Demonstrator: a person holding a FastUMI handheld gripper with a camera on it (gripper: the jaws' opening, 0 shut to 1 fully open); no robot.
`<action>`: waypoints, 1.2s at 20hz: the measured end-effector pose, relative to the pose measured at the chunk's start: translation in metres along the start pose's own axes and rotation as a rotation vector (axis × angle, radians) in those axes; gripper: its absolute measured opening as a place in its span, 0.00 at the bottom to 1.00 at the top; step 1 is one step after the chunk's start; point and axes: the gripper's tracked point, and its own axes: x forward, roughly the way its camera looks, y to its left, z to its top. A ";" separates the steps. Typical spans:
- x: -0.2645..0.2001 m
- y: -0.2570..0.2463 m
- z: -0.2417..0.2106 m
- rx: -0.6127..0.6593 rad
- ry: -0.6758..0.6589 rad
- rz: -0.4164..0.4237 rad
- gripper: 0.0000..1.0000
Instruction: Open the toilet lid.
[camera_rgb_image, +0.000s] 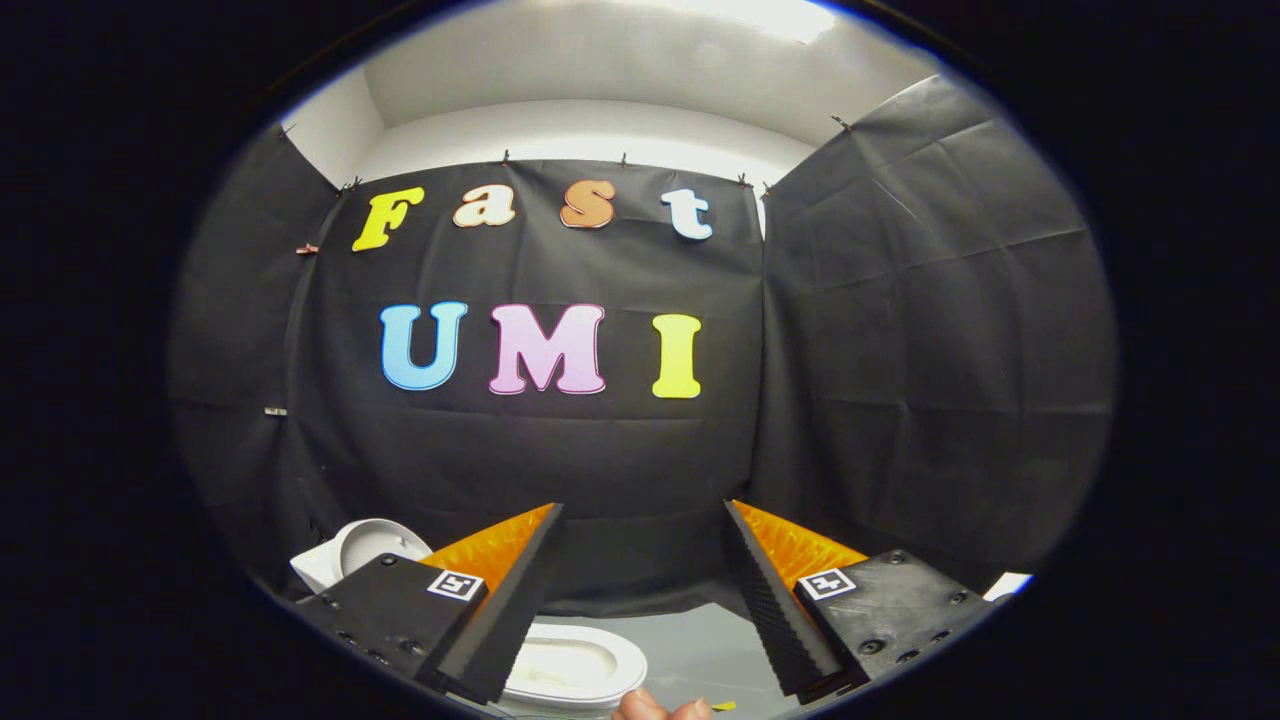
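I held my gripper (642, 520) with fingers spread wide, empty, above the toilet (572, 665), its lid (365, 545) already raised.

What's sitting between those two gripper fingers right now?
Nothing is held: the gripper is open. In the gripper view, the gap shows black cloth wall, grey floor and part of the toilet bowl below.

My gripper (640, 520) hangs with its fingers spread wide, nothing between them. Below and left sits a small white toilet (575, 665), its lid (365, 545) standing open. A fingertip (660, 708) shows beside the toilet.
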 end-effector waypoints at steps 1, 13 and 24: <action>-0.001 -0.001 -0.001 -0.002 0.003 0.004 0.98; -0.001 0.034 -0.008 -0.020 0.019 0.072 0.98; -0.005 0.051 0.003 -0.009 0.000 0.081 0.98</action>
